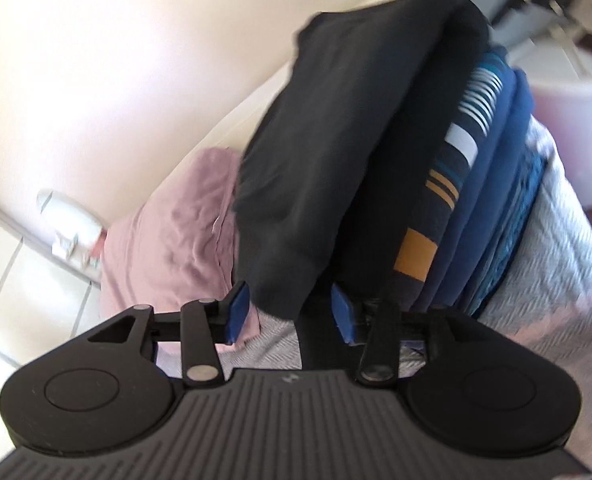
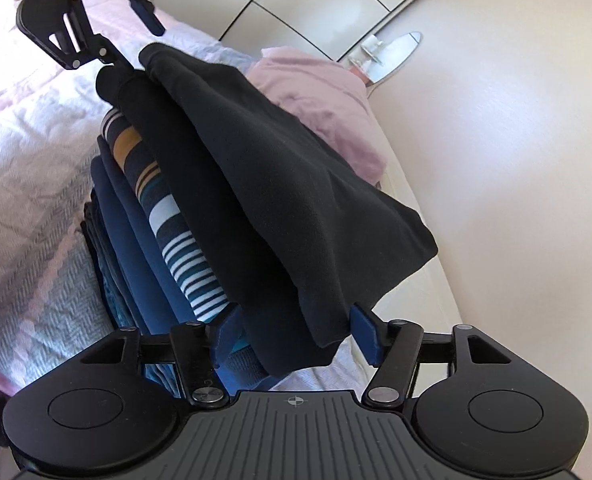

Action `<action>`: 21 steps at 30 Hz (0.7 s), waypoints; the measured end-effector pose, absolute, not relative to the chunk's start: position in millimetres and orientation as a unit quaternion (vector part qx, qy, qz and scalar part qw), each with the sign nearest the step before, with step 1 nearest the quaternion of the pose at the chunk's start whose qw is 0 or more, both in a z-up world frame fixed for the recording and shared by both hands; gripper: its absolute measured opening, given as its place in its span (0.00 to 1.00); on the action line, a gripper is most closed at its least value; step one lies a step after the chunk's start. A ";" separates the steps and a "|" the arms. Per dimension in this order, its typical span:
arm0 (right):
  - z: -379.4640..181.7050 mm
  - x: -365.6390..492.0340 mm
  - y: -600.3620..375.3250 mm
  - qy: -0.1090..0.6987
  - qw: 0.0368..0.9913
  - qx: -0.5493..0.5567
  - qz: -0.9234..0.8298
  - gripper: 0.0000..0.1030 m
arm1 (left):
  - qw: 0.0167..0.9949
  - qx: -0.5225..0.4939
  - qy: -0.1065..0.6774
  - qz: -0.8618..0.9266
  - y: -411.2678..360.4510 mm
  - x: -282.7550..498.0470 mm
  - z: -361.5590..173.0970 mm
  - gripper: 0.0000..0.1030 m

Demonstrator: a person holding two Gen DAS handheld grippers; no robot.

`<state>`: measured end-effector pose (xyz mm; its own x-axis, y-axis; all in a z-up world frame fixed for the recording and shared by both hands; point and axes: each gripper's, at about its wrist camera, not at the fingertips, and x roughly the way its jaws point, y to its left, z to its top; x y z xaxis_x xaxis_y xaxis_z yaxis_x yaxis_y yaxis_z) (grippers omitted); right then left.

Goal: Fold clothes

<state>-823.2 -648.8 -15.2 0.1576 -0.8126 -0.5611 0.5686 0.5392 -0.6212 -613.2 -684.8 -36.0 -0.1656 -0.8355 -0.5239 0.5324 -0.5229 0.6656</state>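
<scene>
A folded black garment [image 1: 336, 128] [image 2: 280, 184] lies on top of a pile of folded clothes [image 1: 468, 208] [image 2: 152, 216], among them a striped navy one with orange and white bands. My left gripper [image 1: 290, 312] is open, its blue pads either side of the garment's near end. My right gripper [image 2: 296, 336] is open too, its blue pads straddling the opposite end of the garment. The left gripper also shows in the right wrist view [image 2: 128, 24] at the far end of the pile.
The pile sits on a bed with a white woven bedspread [image 1: 556, 272] [image 2: 28, 184]. A pink pillow [image 1: 176, 232] [image 2: 324, 96] lies beside the pile near the cream wall [image 1: 116, 60]. A white tub [image 1: 576, 120] stands beyond the bed.
</scene>
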 end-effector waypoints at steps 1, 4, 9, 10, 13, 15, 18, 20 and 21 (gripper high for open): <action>-14.4 -822.5 -647.1 0.455 0.750 -0.133 -0.461 0.63 | 0.465 0.449 -0.160 -0.746 -681.5 -612.5 -33.6 0.40; -12.6 -820.5 -640.7 0.449 0.755 -0.132 -0.459 0.64 | 0.472 0.439 -0.150 -0.750 -670.6 -598.4 -23.2 0.41; -14.9 -819.5 -627.3 0.445 0.760 -0.130 -0.456 0.64 | 0.470 0.431 -0.149 -0.756 -655.5 -605.7 -20.6 0.43; -15.4 -819.6 -625.1 0.444 0.760 -0.127 -0.457 0.64 | 0.470 0.430 -0.149 -0.757 -652.5 -604.9 -18.5 0.43; -12.1 -820.8 -618.6 0.430 0.765 -0.115 -0.466 0.64 | 0.472 0.422 -0.152 -0.759 -646.7 -602.9 -9.9 0.43; -0.9 -823.9 -614.8 0.400 0.776 -0.104 -0.476 0.64 | 0.478 0.407 -0.154 -0.763 -647.9 -602.7 -1.1 0.44; 22.9 -828.6 -623.7 0.340 0.789 -0.099 -0.503 0.64 | 0.477 0.387 -0.130 -0.778 -670.0 -607.0 7.1 0.44; 36.8 -830.7 -643.2 0.316 0.791 -0.088 -0.516 0.64 | 0.471 0.375 -0.103 -0.792 -692.9 -611.9 10.6 0.44; 42.8 -831.5 -656.0 0.307 0.793 -0.078 -0.521 0.64 | 0.467 0.369 -0.090 -0.798 -704.4 -614.3 12.3 0.43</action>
